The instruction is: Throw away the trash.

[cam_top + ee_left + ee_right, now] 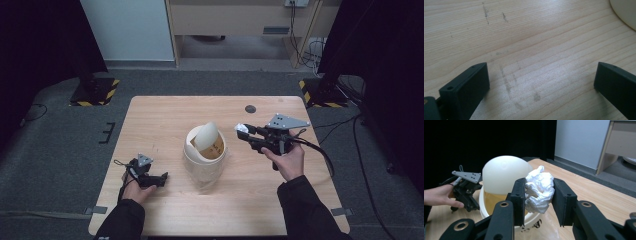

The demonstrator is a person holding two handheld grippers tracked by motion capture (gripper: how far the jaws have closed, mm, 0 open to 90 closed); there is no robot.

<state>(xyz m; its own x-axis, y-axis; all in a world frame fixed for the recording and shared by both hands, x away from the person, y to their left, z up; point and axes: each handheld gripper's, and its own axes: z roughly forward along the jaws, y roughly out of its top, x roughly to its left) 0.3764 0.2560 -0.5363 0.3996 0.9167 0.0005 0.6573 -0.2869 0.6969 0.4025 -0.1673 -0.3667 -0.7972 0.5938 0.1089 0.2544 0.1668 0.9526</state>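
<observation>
Two grippers are in my hands over a light wooden table (165,112). My right gripper (245,131) is clenched on a crumpled white paper wad (240,128); in the right gripper view the wad (539,188) sits squeezed between both black jaws, bulging out above them. From the high view, that gripper is held above the table's right half, just to the right of a cream-coloured swing-lid bin (203,160), jaws pointing left toward it. The bin stands upright near the table's middle, and its domed lid (206,134) is tipped up so that the yellowish inside shows. In the right gripper view the dome (504,173) rises directly behind the wad, and clear plastic lies at the bin's foot.

My left gripper (162,178) rests low at the table's left front, near the bin but apart from it, with my left hand (134,189) around it. Its jaws are spread wide with nothing between them; the left gripper view looks down past them onto bare wood grain with a few grey scuff marks (507,82), and a curved edge of the bin (624,11) shows in the upper right corner.
</observation>
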